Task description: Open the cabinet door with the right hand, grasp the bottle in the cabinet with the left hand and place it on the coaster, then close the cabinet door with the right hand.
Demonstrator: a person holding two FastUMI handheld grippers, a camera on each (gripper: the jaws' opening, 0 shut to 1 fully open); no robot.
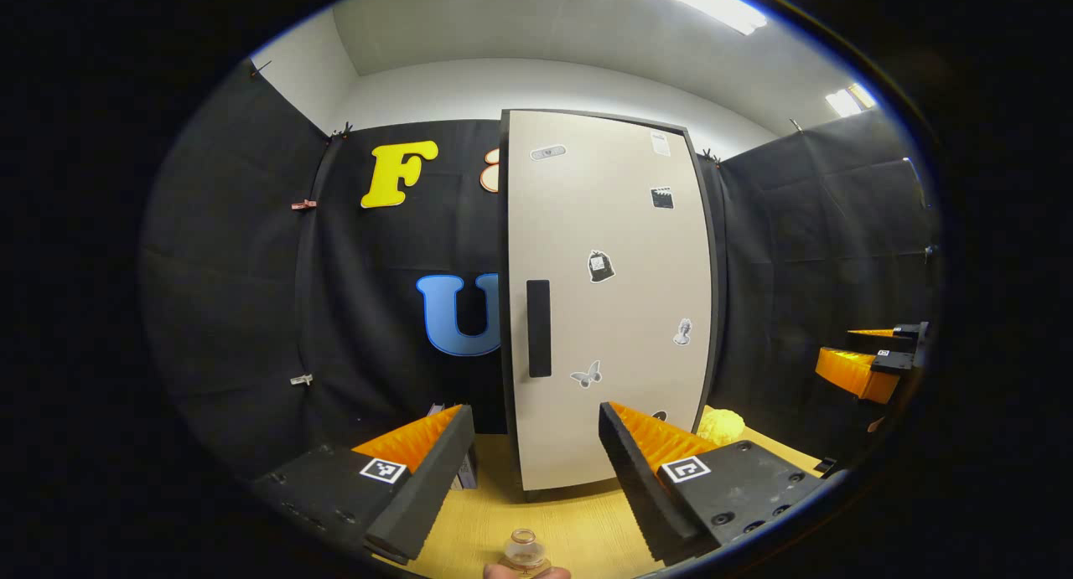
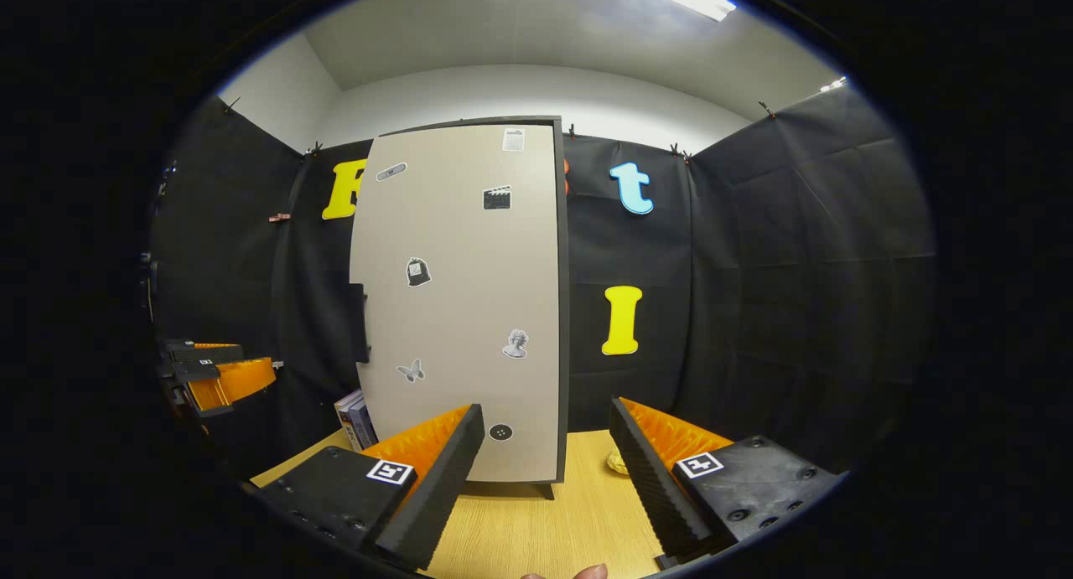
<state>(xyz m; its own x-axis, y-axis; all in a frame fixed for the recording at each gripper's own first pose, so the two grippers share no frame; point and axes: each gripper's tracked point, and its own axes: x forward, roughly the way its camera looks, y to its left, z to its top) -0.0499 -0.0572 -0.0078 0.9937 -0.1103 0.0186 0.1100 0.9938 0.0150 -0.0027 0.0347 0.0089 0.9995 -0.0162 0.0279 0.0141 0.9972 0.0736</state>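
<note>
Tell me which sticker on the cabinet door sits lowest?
The small round button-like sticker, near the cabinet door's bottom edge. The butterfly sticker and bust sticker sit higher.

Left gripper (image 1: 530, 478): jaws wide apart, nothing between them, level, facing forward. Right gripper (image 2: 545, 470): same, jaws spread, empty, level. In the left gripper view the right one sits far right; in the right gripper view the left one sits far left. Fingertip (image 2: 591, 572) at bottom edge.

Bottle (image 1: 526, 552) cut off at bottom edge; yellow object (image 1: 721, 426) half-hidden behind cabinet (image 1: 612, 311)
</note>
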